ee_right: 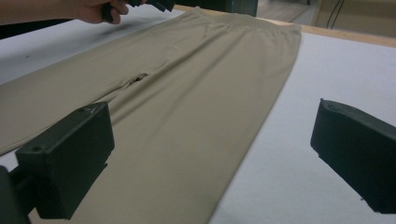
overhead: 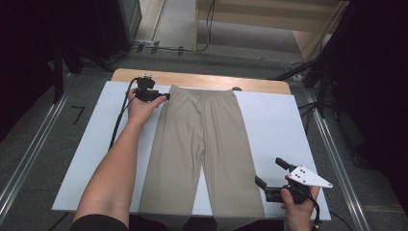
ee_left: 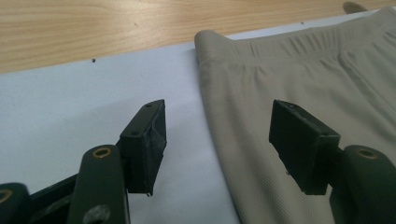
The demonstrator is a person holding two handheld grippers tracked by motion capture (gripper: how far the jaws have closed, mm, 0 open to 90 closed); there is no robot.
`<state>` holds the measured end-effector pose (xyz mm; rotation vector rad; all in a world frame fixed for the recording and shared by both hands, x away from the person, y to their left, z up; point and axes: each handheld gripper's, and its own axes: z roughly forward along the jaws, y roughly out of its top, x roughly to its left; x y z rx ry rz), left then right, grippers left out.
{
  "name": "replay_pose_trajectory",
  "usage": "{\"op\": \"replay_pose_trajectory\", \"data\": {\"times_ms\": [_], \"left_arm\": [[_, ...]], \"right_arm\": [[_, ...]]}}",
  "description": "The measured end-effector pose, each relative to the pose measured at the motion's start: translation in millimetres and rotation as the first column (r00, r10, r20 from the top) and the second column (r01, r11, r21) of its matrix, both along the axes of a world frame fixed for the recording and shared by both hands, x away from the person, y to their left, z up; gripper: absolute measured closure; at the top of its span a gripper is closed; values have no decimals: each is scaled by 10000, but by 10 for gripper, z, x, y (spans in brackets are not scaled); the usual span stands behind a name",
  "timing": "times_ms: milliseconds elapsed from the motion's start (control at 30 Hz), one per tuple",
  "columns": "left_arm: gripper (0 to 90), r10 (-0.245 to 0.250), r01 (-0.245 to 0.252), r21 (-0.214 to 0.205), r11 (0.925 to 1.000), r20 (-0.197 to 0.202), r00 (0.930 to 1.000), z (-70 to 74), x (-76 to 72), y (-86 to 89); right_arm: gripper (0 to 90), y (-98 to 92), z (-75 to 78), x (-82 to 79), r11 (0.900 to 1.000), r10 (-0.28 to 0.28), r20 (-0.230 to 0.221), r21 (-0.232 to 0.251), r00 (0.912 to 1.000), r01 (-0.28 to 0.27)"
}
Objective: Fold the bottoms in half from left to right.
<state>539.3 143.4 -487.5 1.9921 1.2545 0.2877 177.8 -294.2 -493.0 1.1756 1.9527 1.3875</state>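
A pair of beige trousers (overhead: 202, 144) lies flat on the white board (overhead: 274, 120), waistband at the far end and legs running toward me. My left gripper (overhead: 163, 96) is low at the left corner of the waistband. Its own view has the left gripper (ee_left: 219, 140) open, one jaw over the white board and the other over the trousers (ee_left: 303, 84), straddling the cloth's side edge without pressing it. My right gripper (overhead: 268, 171) hovers beside the right leg's lower end. The right gripper (ee_right: 210, 158) is wide open, with the trousers (ee_right: 187, 93) and bare board between its jaws.
The board rests on a wooden table (overhead: 202, 79) whose far strip (ee_left: 116, 28) lies just past the waistband. Bare white board lies on both sides of the trousers. Cables, stands and dark equipment stand on the floor around the table.
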Motion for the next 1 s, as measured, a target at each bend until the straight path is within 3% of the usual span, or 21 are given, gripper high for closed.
{"op": "replay_pose_trajectory", "data": {"times_ms": [100,233,333,400,567,600,633,700,767,867,1000], "left_arm": [[405,213,-212,23,9998,-244,9995,-45,68,-27],[407,310,-304,284,9991,-233,9992,-95,118,-99],[425,239,-246,654,9976,113,9997,-121,104,-187],[448,178,-228,1310,9911,395,9991,-125,77,-254],[598,226,-307,1849,9823,459,9987,-111,37,-317],[598,194,-266,1829,9828,411,9990,-106,28,-334],[730,112,-154,1716,9850,254,9996,-97,19,-357],[890,-73,60,1538,9881,82,9999,-92,18,-356],[900,-144,145,1383,9903,-17,9999,-86,9,-362],[900,-222,231,1047,9942,-103,9997,-55,3,-349],[900,-312,303,451,9985,194,9993,123,-34,-315]], "right_arm": [[0,25,-11,6,9999,89,17,-51,10000,-89],[0,48,-33,19,9999,134,-80,-62,9999,-134],[0,56,-35,19,9998,152,-86,-105,9998,-153],[0,66,-34,19,9997,133,-35,-190,9999,-134],[0,137,-30,18,9990,211,1,-403,9998,-211],[0,137,-30,18,9990,211,1,-403,9998,-211],[0,194,-28,19,9985,320,-46,-441,9995,-321],[0,271,-23,21,9965,403,40,-740,9992,-399],[0,366,-7,8,9931,508,75,-1059,9987,-497],[0,455,15,-1,9907,710,75,-1167,9974,-697],[0,783,104,-39,9808,1599,131,-1151,9870,-1574]]}}
